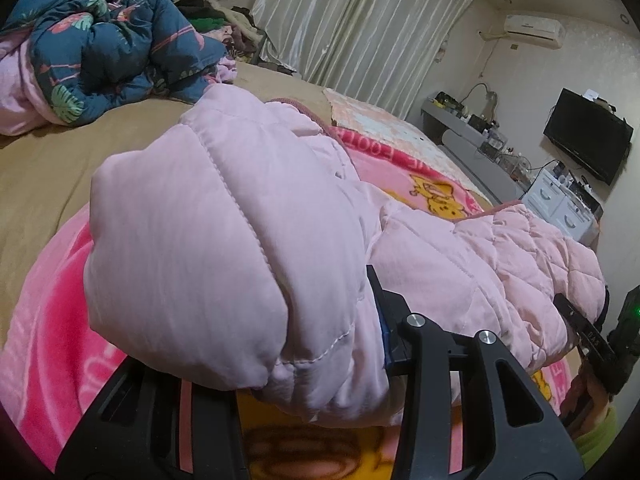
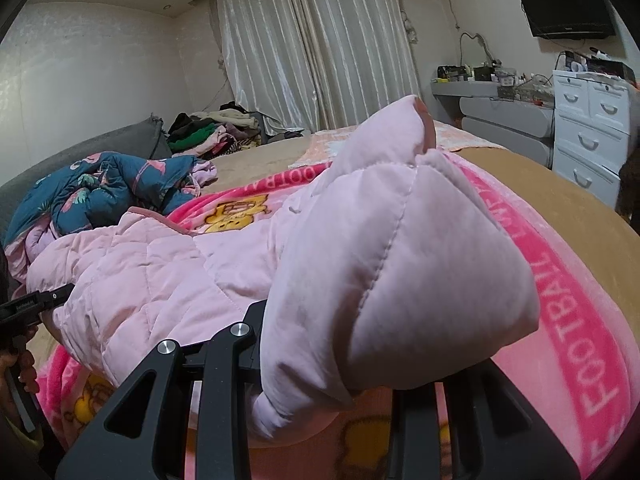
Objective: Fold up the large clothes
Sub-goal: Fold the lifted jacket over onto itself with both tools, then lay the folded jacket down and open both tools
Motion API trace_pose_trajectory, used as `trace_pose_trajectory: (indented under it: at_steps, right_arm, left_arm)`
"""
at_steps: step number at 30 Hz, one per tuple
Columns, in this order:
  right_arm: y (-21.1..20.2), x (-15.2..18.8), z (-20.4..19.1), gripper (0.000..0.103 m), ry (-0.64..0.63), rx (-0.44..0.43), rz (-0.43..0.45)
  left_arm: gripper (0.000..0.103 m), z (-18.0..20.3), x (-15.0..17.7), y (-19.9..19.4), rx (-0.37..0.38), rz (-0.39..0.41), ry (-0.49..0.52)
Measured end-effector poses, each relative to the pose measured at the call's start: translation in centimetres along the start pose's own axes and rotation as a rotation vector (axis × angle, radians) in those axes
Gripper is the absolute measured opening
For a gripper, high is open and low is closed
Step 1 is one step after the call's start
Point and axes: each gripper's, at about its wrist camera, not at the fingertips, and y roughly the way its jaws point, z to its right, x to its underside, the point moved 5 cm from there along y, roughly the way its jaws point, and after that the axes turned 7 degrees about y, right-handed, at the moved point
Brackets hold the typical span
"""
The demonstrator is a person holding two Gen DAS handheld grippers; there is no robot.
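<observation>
A: The left gripper (image 1: pixel 304 376) has its fingers buried in a puffy fold of the pink quilted jacket (image 1: pixel 248 248), so it seems to be clamped on the cloth, though the tips are hidden. The right gripper (image 2: pixel 320 368) looks the same on its own corner.

B: And the jacket itself?

A: Bunched on the pink cartoon blanket (image 1: pixel 52 300), with both held ends raised and the middle sagging onto it.

B: Which step, then?

A: I'd judge a fold is midway: the two corners are lifted but not yet laid down. Next, both ends should travel together toward twelve o'clock and land flat; thick padding will spring back unless pressed.

B: The room?

A: The blanket lies over a tan bedsheet (image 1: pixel 60 160). In the left view there is a blue flowered duvet (image 1: pixel 108 44) at ten o'clock, curtains (image 1: pixel 360 28) at twelve, and a wall television (image 1: pixel 588 136) at two.
</observation>
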Motion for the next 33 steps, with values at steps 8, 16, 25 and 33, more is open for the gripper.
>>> trace_pose_trajectory:
  at_steps: [8,16,25,33]
  right_arm:
    - [-1.5,1.9,0.3,0.029,0.021,0.021,-0.034]
    - [-2.0,3.9,1.2,0.03,0.068,0.032,-0.082]
    - [1.4,5.7,4.3,0.054,0.273,0.058,-0.225]
    - [0.8,6.3,6.1,0.096,0.39,0.112,-0.26]
  left_arm:
    - [0.034,-1.2,0.6,-0.3,-0.012,-0.027,0.008]
    - [0.037,-2.4,1.9,-0.3,-0.014,-0.051,-0.015]
    - [0.048,-3.2,3.1,1.1,-0.048,-0.095,-0.053]
    - [0.068,-4.1,4.4,0.7,-0.057,-0.122,-0.097]
